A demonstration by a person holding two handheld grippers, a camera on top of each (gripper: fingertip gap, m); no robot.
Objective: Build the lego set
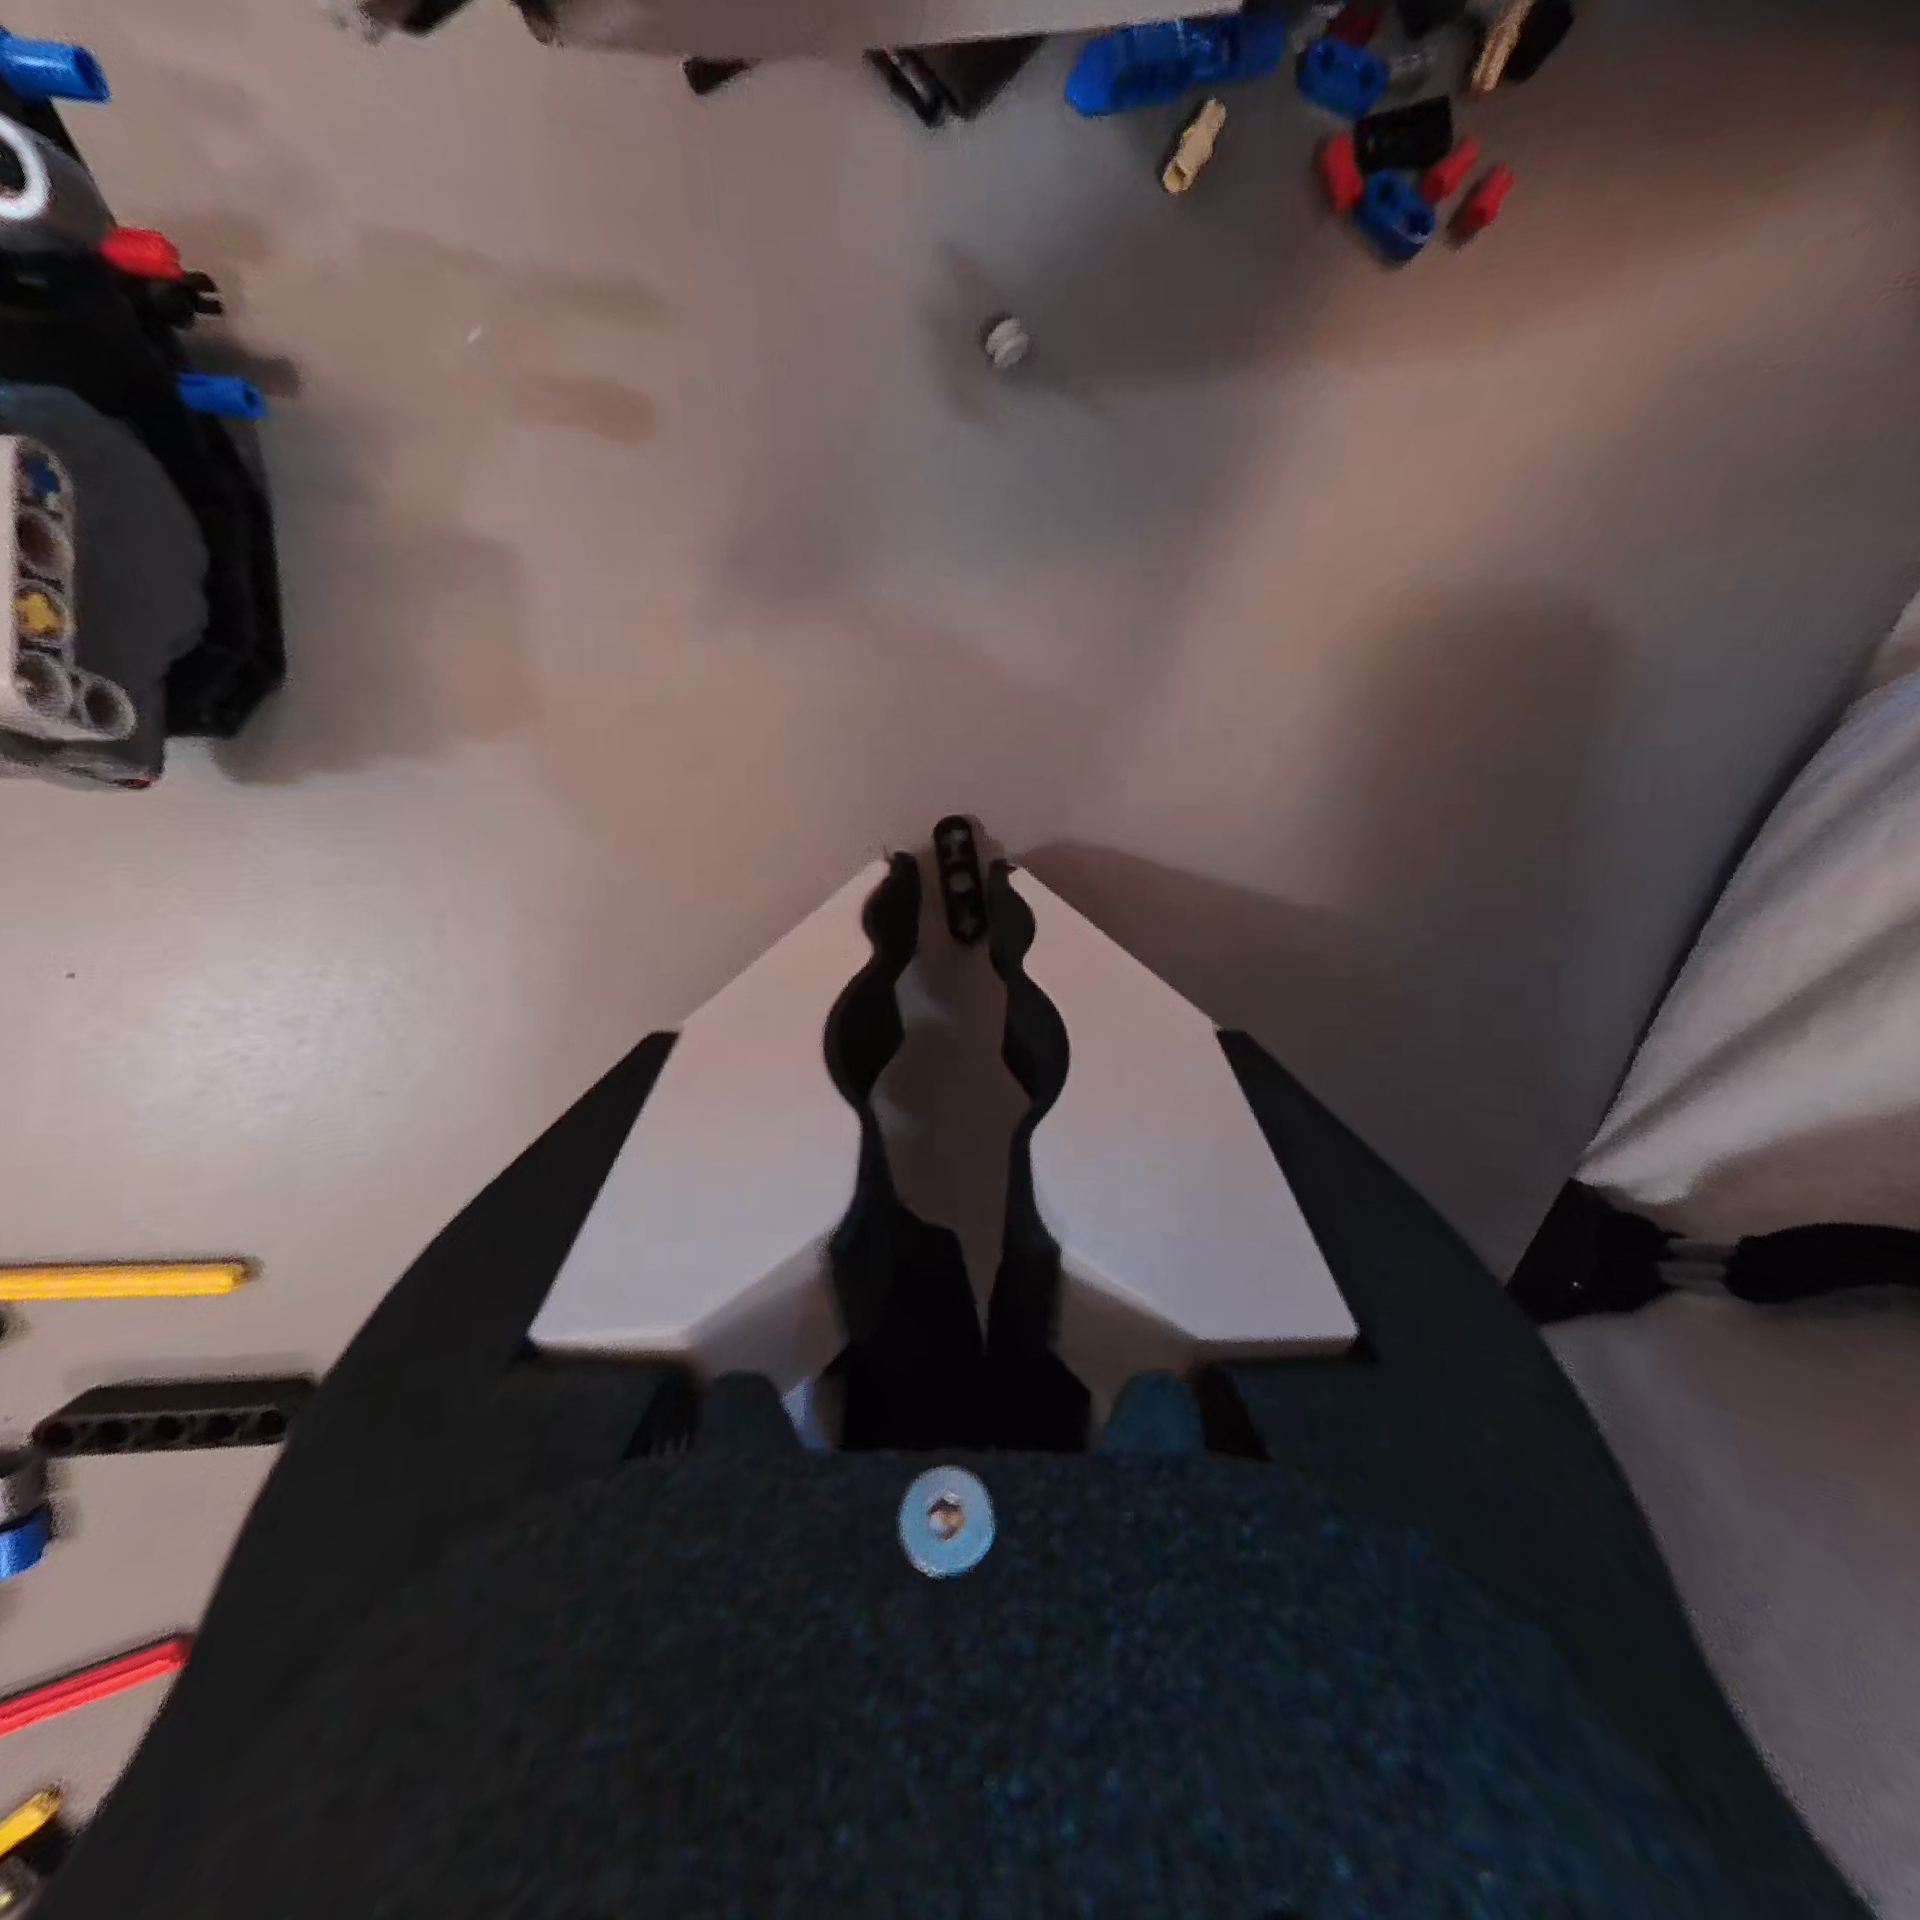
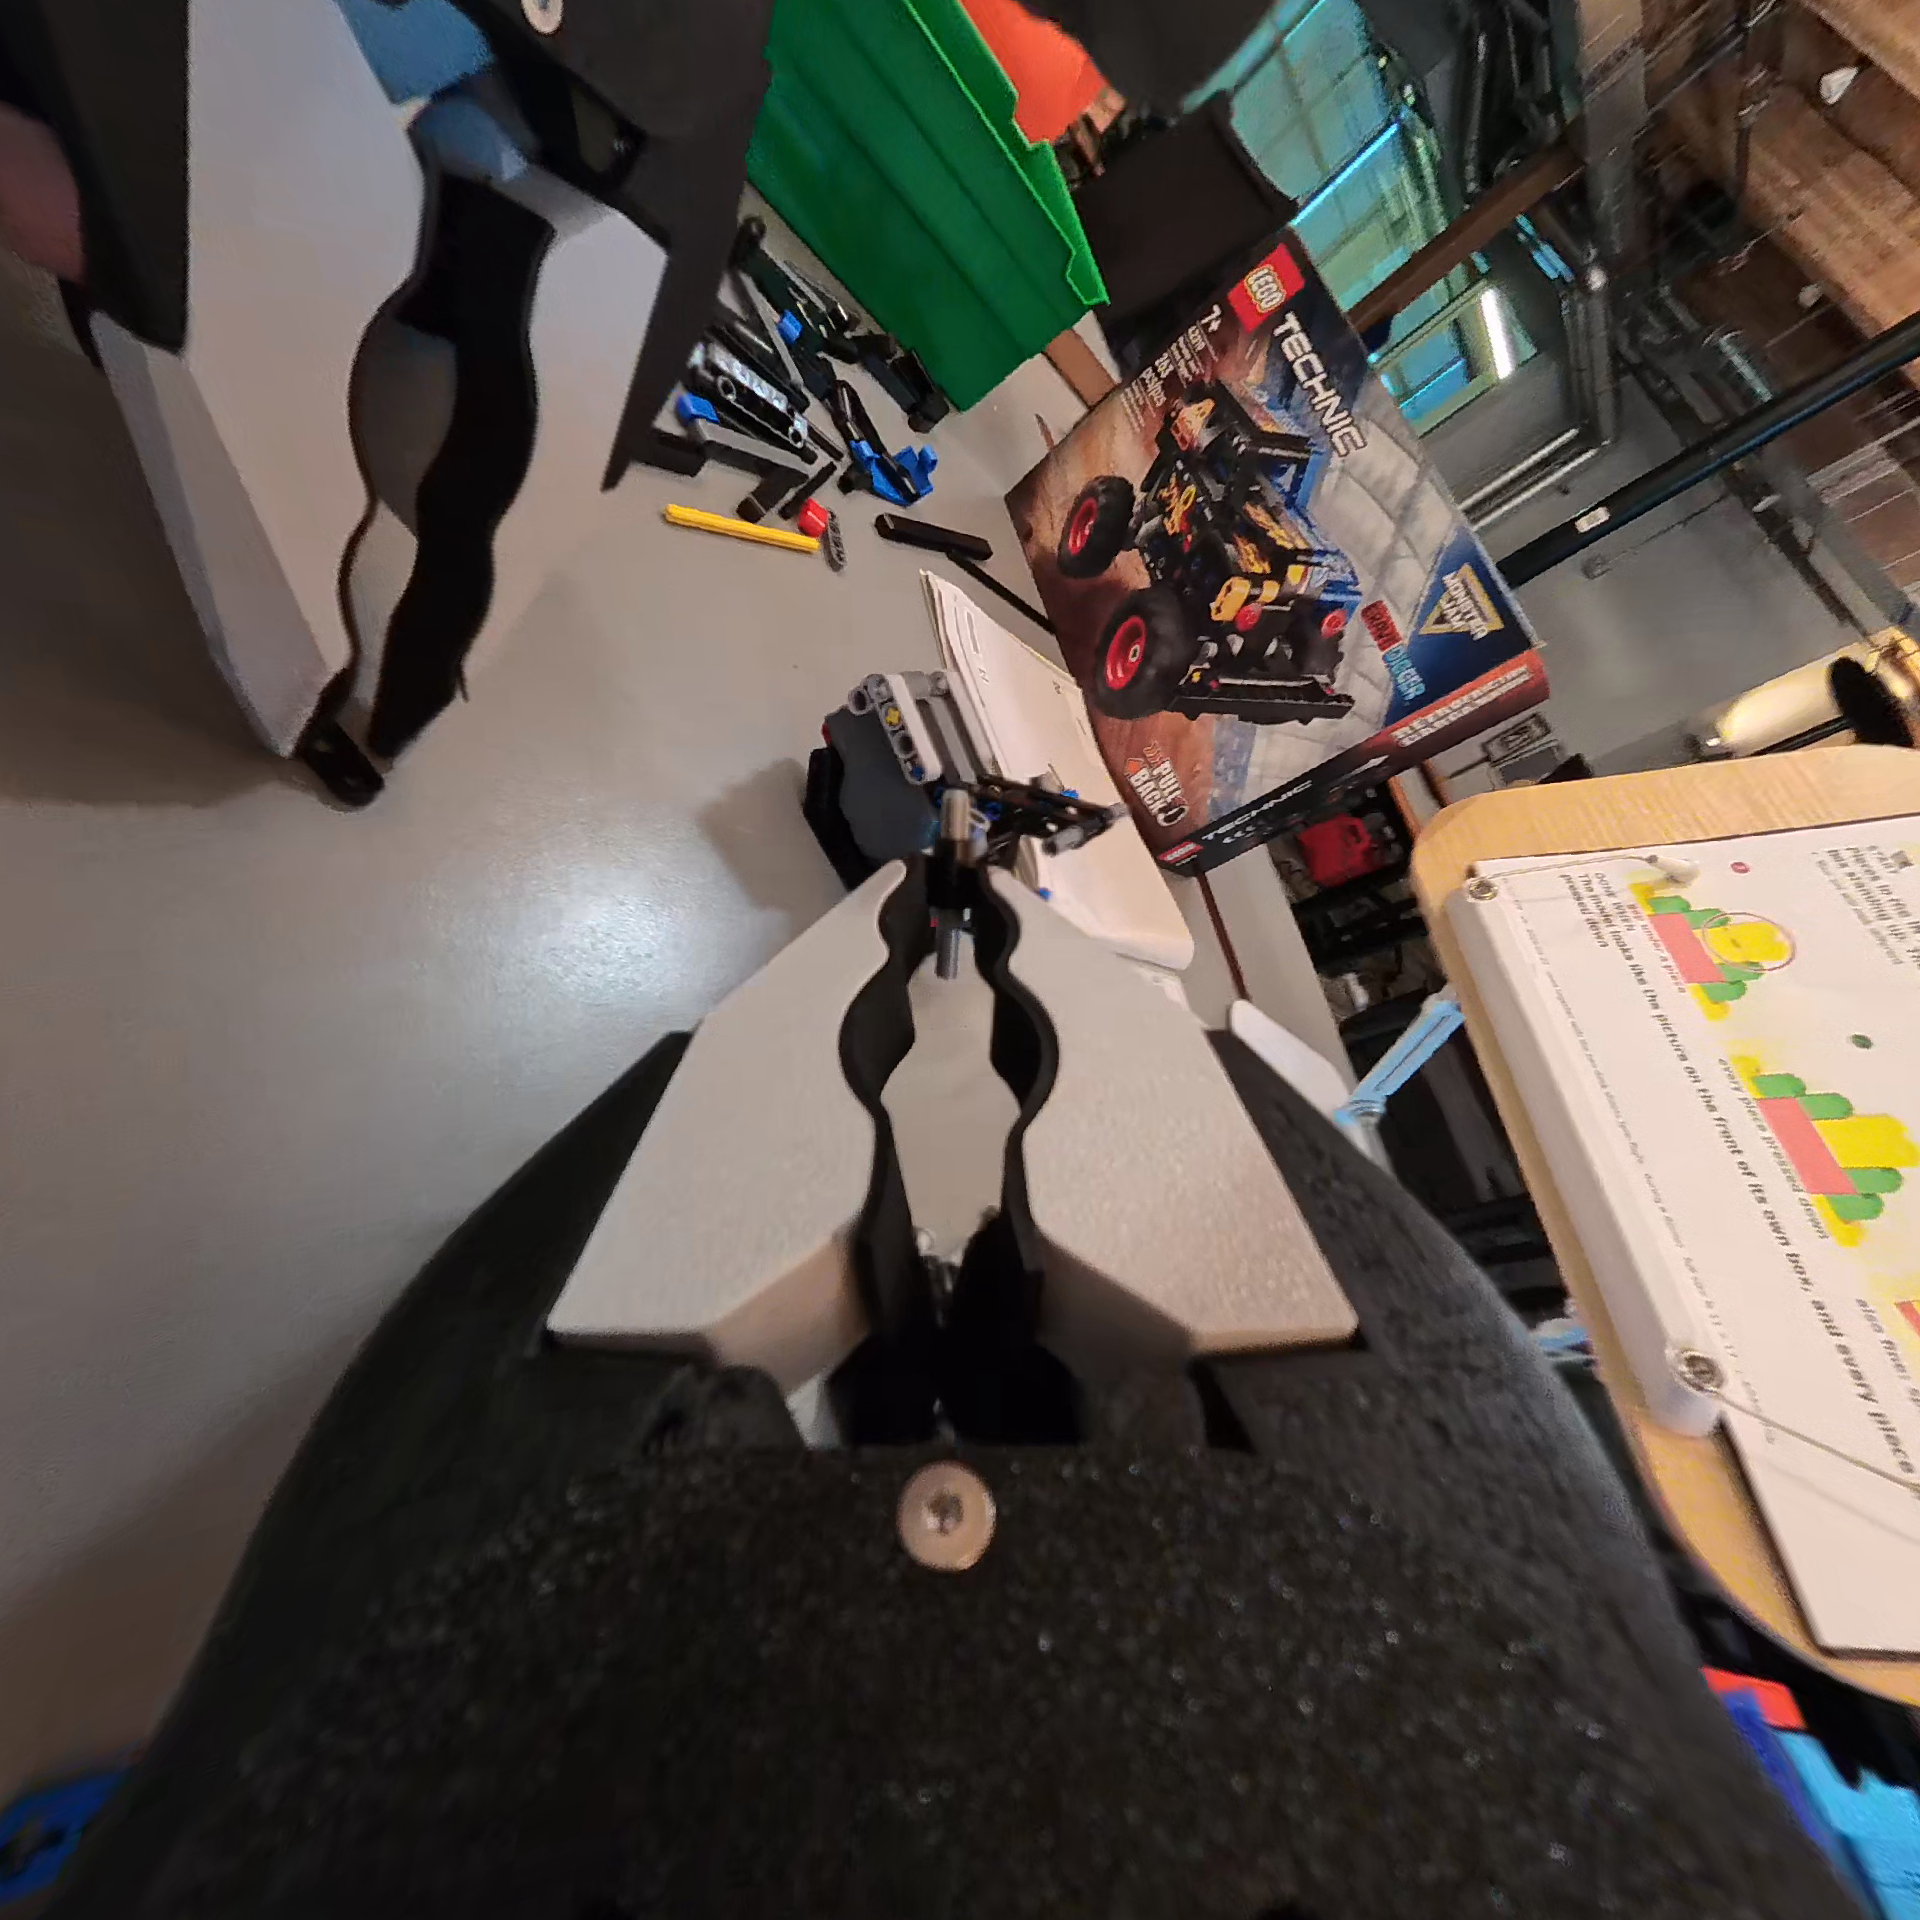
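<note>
My left gripper (image 1: 954, 868) is shut on a small black beam with holes (image 1: 958, 883), held above the grey table. It also shows in the right wrist view (image 2: 348, 764) at upper left, the black beam (image 2: 338, 764) at its tips. My right gripper (image 2: 951, 883) is shut on a small assembly of a grey axle with black and blue parts (image 2: 956, 862). The part-built model (image 2: 894, 758), grey and black, stands on the table just beyond it, and shows at the left edge of the left wrist view (image 1: 94, 499).
A pile of blue, red, black and tan pieces (image 1: 1361, 125) lies far right; a small grey bush (image 1: 1005, 341) lies alone. Yellow axle (image 1: 125, 1278), black beam (image 1: 166, 1418) and red axle (image 1: 94, 1678) lie left. The set's box (image 2: 1278, 561), instruction booklet (image 2: 1029, 748), green bins (image 2: 914, 197) stand behind. Tip to tip, the grippers are about 12 cm apart. Both grippers' tips are roughly 9 cm from the small grey bush (image 1: 1005, 341).
</note>
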